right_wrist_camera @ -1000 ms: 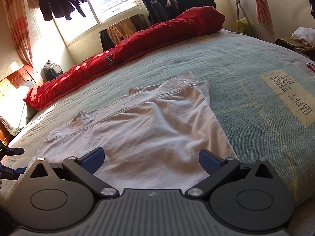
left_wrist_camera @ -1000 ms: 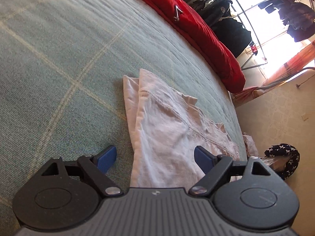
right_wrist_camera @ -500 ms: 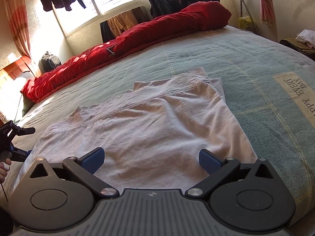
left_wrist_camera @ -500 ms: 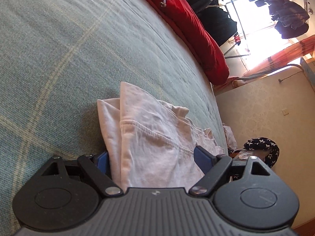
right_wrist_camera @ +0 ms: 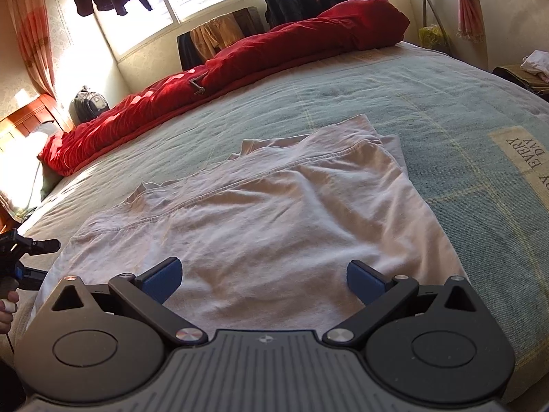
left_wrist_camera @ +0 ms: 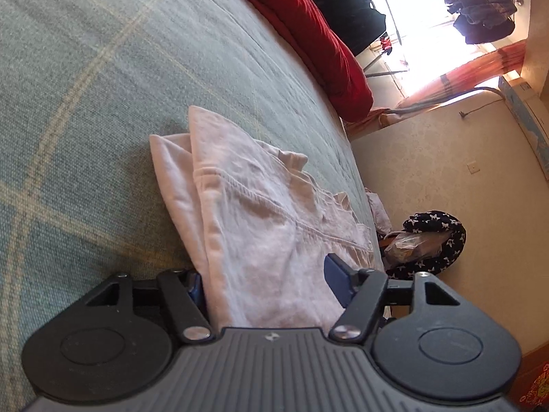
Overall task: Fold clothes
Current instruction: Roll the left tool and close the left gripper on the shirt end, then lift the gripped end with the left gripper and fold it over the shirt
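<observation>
A pale pink T-shirt (left_wrist_camera: 260, 206) lies folded lengthwise on the bed, spread wide in the right wrist view (right_wrist_camera: 274, 213). My left gripper (left_wrist_camera: 266, 278) straddles the shirt's near end. Its left finger (left_wrist_camera: 195, 285) is tucked beside the folded edge and its right finger (left_wrist_camera: 336, 274) stands over the cloth. The jaws are closing with cloth between them, and a wide gap remains. My right gripper (right_wrist_camera: 264, 274) hangs open just above the shirt's near edge, pads clear of the fabric. The left gripper (right_wrist_camera: 20, 250) also shows at the shirt's left end in the right wrist view.
The bed has a green checked cover (right_wrist_camera: 411, 96) with a printed patch (right_wrist_camera: 525, 151). A red duvet (right_wrist_camera: 274, 55) runs along the far side. The bed edge drops to the floor by a star-patterned bag (left_wrist_camera: 435, 243). A person's hand (right_wrist_camera: 7, 309) holds the left gripper.
My left gripper moved forward and down onto the shirt's end, and its jaws have narrowed around the cloth. The right gripper edged slightly closer to the shirt, still open.
</observation>
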Motion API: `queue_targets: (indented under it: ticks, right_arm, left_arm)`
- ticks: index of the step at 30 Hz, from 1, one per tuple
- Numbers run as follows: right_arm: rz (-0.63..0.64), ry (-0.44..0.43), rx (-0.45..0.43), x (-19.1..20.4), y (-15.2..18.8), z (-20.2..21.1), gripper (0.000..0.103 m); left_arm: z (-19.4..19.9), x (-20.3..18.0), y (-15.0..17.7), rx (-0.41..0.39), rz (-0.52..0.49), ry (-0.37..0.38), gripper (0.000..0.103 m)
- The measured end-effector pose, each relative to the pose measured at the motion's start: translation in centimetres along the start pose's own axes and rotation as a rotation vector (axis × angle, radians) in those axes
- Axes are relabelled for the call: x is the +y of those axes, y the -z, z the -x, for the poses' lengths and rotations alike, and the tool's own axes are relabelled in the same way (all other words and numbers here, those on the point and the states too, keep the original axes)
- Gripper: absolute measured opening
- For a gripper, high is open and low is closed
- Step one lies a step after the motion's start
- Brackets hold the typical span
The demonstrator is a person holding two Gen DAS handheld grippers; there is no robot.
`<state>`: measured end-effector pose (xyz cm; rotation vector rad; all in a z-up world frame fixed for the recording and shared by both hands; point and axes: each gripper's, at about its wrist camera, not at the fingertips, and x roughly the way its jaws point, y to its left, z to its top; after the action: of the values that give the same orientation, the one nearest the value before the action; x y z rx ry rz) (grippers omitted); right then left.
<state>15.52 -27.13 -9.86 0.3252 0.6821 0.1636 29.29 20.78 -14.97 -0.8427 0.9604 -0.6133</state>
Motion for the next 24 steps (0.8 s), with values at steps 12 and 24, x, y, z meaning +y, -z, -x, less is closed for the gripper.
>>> queue_targets:
  ticks: [12, 24]
  right_arm:
    - [-0.011, 0.013, 0.001, -0.5, 0.3, -0.3, 0.103]
    - [-0.013, 0.012, 0.000, -0.5, 0.5, -0.1, 0.103]
  left_arm:
    - [-0.3, 0.4, 1.5, 0.076, -0.002, 0.016, 0.041]
    - [-1.2, 0.5, 1.4, 0.074, -0.006, -0.067, 0.016]
